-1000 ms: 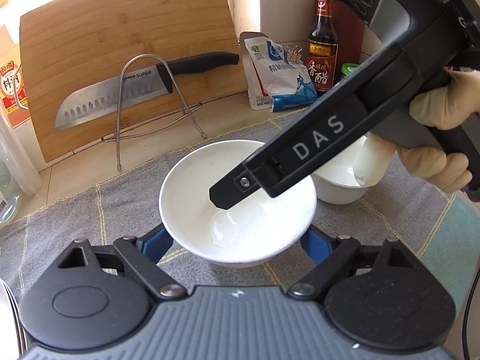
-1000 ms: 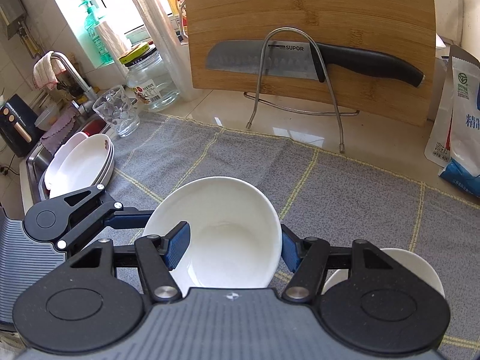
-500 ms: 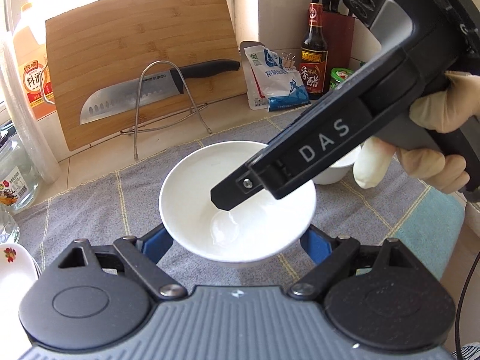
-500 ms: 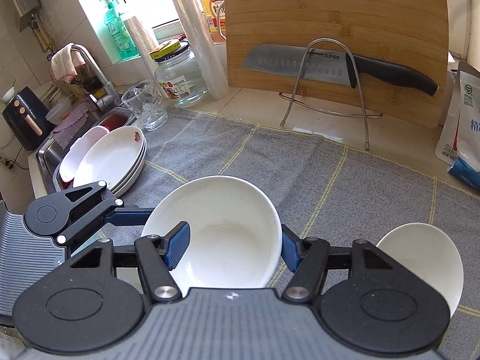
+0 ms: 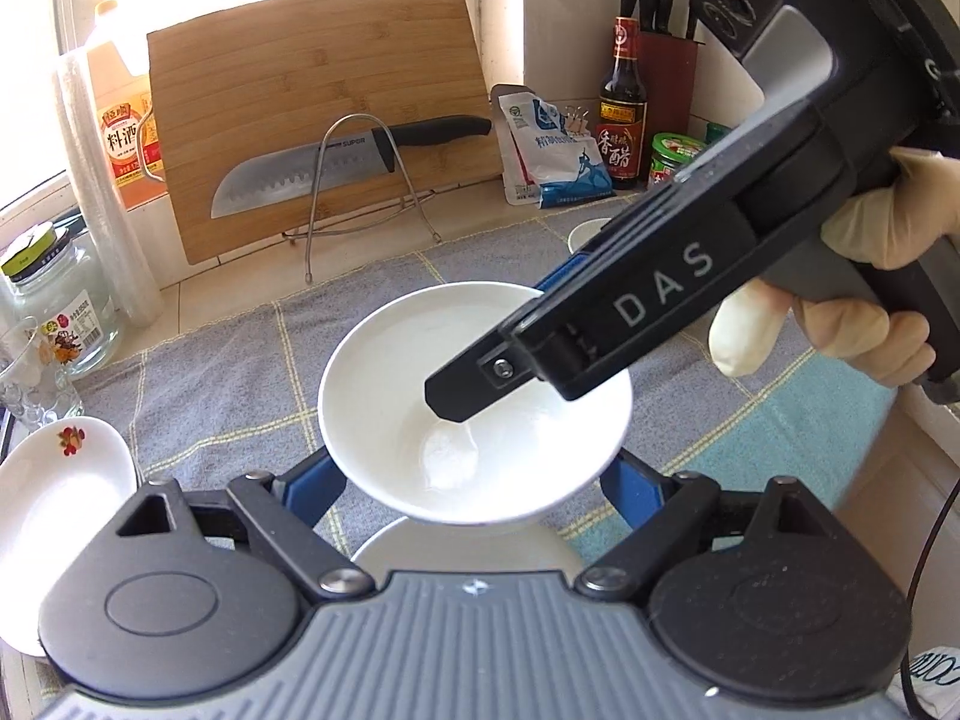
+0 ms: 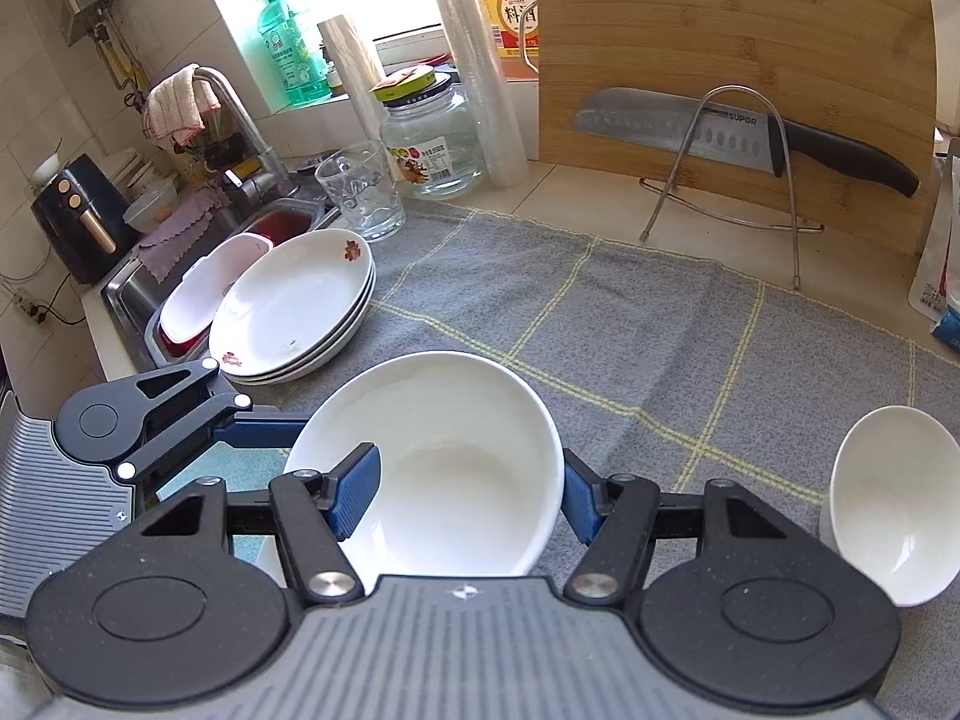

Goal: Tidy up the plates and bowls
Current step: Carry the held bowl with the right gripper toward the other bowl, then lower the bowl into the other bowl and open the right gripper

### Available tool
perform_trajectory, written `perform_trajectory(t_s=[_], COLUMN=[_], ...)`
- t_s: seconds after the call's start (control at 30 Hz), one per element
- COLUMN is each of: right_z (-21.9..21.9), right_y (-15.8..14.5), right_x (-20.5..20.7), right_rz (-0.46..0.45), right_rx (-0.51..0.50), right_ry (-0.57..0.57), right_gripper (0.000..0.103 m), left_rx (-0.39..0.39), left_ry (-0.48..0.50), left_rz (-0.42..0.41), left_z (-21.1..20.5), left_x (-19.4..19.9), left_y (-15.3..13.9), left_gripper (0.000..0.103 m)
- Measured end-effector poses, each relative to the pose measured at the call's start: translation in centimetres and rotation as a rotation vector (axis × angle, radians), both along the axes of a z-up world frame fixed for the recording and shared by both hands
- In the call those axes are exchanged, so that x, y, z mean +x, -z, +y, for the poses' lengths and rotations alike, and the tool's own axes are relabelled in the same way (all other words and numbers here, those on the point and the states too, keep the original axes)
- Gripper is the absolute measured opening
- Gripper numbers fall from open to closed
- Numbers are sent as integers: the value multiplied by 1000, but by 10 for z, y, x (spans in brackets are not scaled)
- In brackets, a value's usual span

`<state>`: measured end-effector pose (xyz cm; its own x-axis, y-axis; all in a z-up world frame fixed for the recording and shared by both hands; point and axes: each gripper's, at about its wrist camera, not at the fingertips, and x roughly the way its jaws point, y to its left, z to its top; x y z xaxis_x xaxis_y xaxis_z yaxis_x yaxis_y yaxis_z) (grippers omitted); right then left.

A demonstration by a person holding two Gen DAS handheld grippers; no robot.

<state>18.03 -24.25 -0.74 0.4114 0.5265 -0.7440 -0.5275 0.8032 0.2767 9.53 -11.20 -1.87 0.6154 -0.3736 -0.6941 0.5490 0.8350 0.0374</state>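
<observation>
Centre of both frames: bowl (image 6: 438,462), clamped by left gripper (image 5: 474,480) across its sides and right gripper (image 6: 462,492) over its rim. Since a second ago: carried off second bowl (image 6: 888,504), toward plates (image 6: 294,306) at left. Likely mid-transfer.

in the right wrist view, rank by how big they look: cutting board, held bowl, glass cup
1. cutting board
2. held bowl, though nearness to the camera inflates it
3. glass cup
</observation>
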Motion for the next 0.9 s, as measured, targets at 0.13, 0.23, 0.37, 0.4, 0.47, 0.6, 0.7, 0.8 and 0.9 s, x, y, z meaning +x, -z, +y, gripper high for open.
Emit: perform_trajectory(t_s=[0.13,0.23,0.37,0.4,0.47,0.6,0.7,0.8,0.9], right_z=[11,19,29,31,34,38,39,40,42], right_y=[-1,-1,1,2,4,8,12,15,17], right_x=[-12,-21,-30,-31,-34,-38,-39,-41,-41], right_rz=[2,5,15,17,27,40,49,55,58], right_rx=[3,3,-2,-4,-4,-7,-8,-13,-20], right_ry=[-13,-23,-35,-37,-34,-28,-24,-20,-16], right_gripper=[68,68,68,68,68,68,68,68,68], left_rx=[-3,-2,-5,-6,-5,-7,-7,-5,-1], left_ry=[-1,-1,1,1,1,0,4,9,13], left_rz=[5,10,24,29,38,50,58,65,71], left_z=[11,18,27,29,32,36,37,38,38], left_x=[-13,-22,-31,-32,-34,-38,-39,-39,-40], left_y=[-4,-6,-6,-5,-4,0,3,5,8], left_gripper=[91,91,91,91,91,91,91,91,91])
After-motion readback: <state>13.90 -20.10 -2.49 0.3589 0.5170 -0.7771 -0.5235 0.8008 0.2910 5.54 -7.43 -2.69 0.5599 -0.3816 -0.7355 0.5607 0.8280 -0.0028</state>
